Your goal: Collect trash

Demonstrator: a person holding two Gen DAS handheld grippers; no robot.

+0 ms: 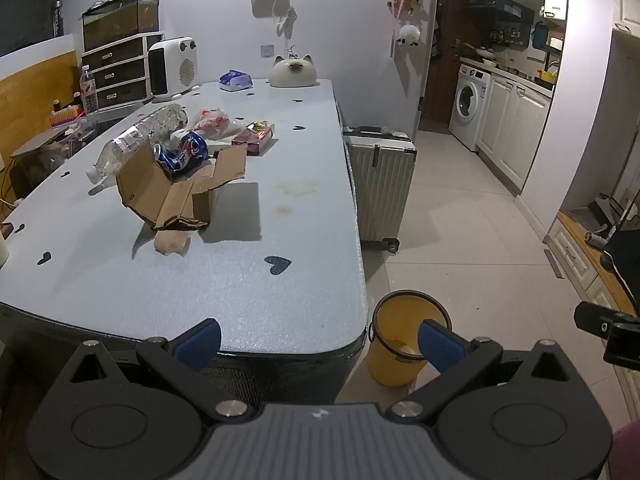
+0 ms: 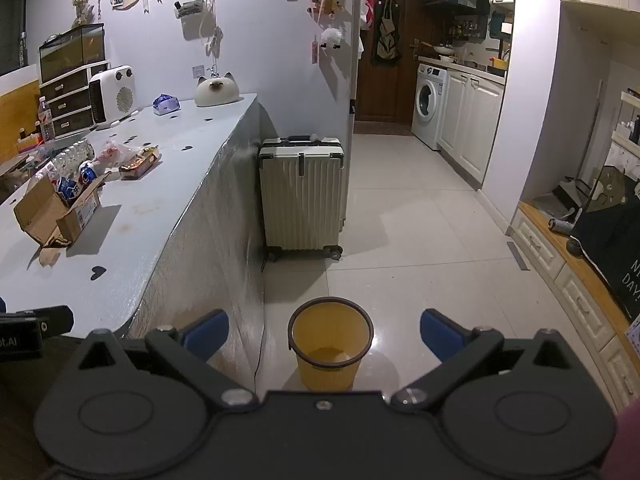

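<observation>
Trash lies on the pale blue table (image 1: pixel 240 280): a torn cardboard box (image 1: pixel 176 192), a crushed blue can (image 1: pixel 184 154), a crushed clear bottle (image 1: pixel 136 140), a plastic bag (image 1: pixel 212 122), a red wrapper (image 1: pixel 254 138) and a brown paper scrap (image 1: pixel 172 242). A yellow bin (image 1: pixel 404 340) stands on the floor by the table's near corner. My left gripper (image 1: pixel 320 340) is open and empty at the table's near edge. My right gripper (image 2: pixel 324 334) is open and empty above the bin (image 2: pixel 330 344). The box also shows in the right wrist view (image 2: pixel 56 212).
A white suitcase (image 2: pixel 302 192) stands beside the table. A heater (image 1: pixel 172 68), a tissue pack (image 1: pixel 236 80) and a cat-shaped lamp (image 1: pixel 294 72) sit at the table's far end. Kitchen cabinets and a washing machine (image 2: pixel 430 104) line the right side.
</observation>
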